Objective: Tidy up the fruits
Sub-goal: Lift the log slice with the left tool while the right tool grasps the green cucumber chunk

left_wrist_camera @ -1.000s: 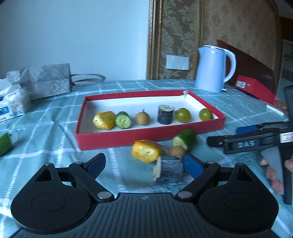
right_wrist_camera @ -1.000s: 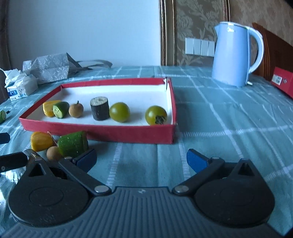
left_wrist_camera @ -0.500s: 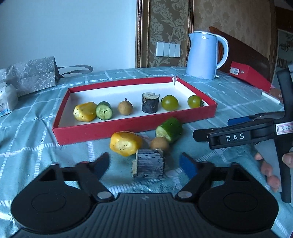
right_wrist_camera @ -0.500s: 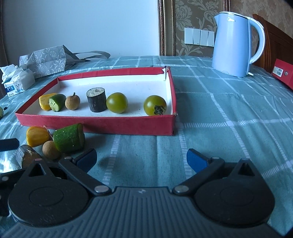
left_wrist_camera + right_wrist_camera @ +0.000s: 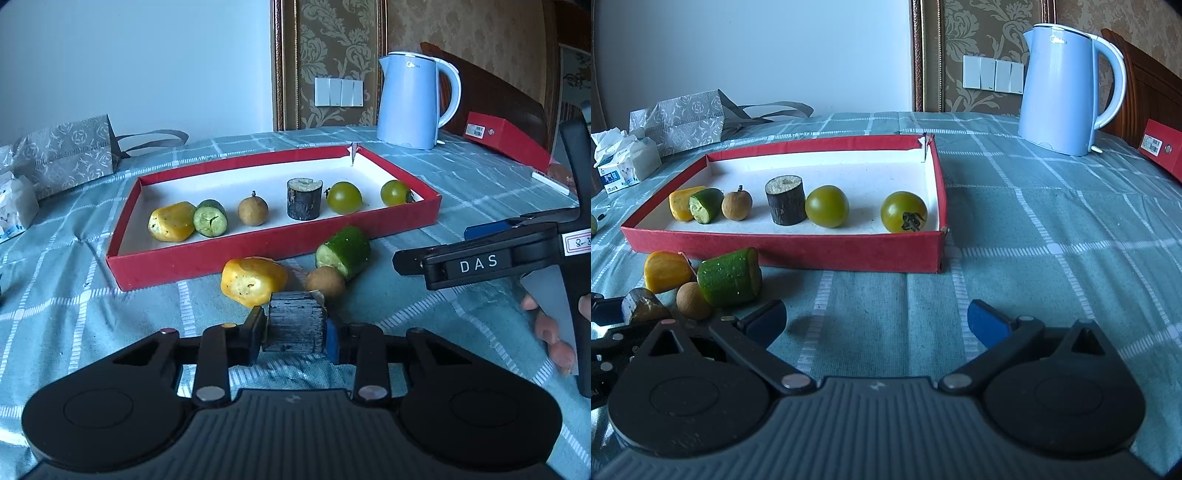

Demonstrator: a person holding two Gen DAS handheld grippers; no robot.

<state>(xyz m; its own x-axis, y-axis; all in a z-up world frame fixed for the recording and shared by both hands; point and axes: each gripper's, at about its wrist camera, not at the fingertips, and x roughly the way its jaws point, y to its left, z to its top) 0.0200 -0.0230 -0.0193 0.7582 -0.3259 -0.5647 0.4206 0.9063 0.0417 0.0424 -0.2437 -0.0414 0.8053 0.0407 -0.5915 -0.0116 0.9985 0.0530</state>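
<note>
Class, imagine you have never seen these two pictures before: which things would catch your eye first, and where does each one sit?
First, the red tray mid-table, with six pieces of produce lined up on its white floor. Next, right in front, the left tongs closing on a dark sugarcane chunk, beside loose yellow, brown and green pieces just before the tray. Behind stands a pale blue kettle, and the right tongs gape empty over the checked cloth.

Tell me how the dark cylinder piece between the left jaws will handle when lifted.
The dark stub looks rigid and rough-barked, so the closing jaws should grip it without slipping. Lying on its side, it would probably roll if dropped.
</note>
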